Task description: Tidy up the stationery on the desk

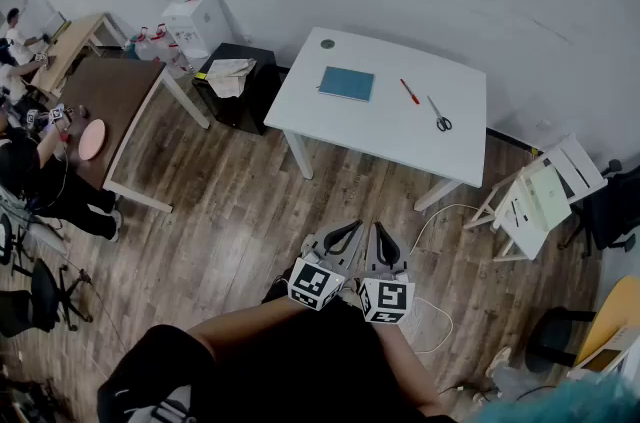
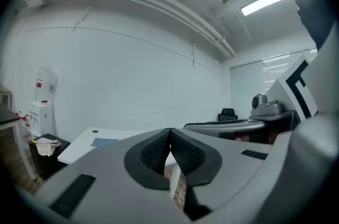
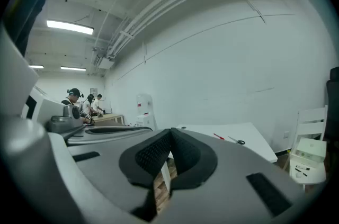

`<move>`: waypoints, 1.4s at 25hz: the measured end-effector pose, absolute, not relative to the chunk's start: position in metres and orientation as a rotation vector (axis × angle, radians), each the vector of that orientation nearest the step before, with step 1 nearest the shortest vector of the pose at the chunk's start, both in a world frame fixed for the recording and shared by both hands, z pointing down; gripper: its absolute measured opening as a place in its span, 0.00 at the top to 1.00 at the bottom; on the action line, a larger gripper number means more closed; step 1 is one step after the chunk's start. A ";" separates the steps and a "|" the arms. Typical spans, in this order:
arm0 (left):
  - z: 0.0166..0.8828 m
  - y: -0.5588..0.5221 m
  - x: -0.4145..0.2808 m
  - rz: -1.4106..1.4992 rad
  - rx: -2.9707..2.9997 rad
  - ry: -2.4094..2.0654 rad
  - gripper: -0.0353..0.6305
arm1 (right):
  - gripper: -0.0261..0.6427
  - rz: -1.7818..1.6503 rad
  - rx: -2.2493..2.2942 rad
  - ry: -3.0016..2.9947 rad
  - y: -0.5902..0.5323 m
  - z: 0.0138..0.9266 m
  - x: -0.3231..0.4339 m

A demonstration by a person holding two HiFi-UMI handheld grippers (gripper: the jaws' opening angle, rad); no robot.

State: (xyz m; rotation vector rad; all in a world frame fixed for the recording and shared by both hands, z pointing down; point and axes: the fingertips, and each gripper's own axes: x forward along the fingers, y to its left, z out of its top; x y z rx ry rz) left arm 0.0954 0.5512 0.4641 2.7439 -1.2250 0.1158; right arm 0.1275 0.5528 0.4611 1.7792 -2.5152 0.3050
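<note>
A white desk (image 1: 400, 136) stands ahead by the wall. On it lie a blue notebook (image 1: 346, 83), a red pen (image 1: 410, 91), black-handled scissors (image 1: 439, 115) and a small dark round thing (image 1: 327, 43). Both grippers hang side by side over the wooden floor, well short of the desk. My left gripper (image 1: 350, 229) is shut with nothing in it, and so is my right gripper (image 1: 380, 232). The left gripper view catches the notebook (image 2: 104, 141) on the desk (image 2: 79, 148). The right gripper view shows the pen (image 3: 218, 136) and scissors (image 3: 237, 141).
A black cabinet (image 1: 240, 89) with a cloth on it stands left of the desk, next to a water dispenser (image 1: 190, 6). A brown table (image 1: 105, 106) with seated people is at the far left. A white folding chair (image 1: 540, 196) and a cable (image 1: 430, 231) lie right.
</note>
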 end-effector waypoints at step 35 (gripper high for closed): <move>0.489 0.284 0.011 0.097 2.658 -1.174 0.93 | 0.91 0.322 1.783 -2.329 0.289 0.487 0.050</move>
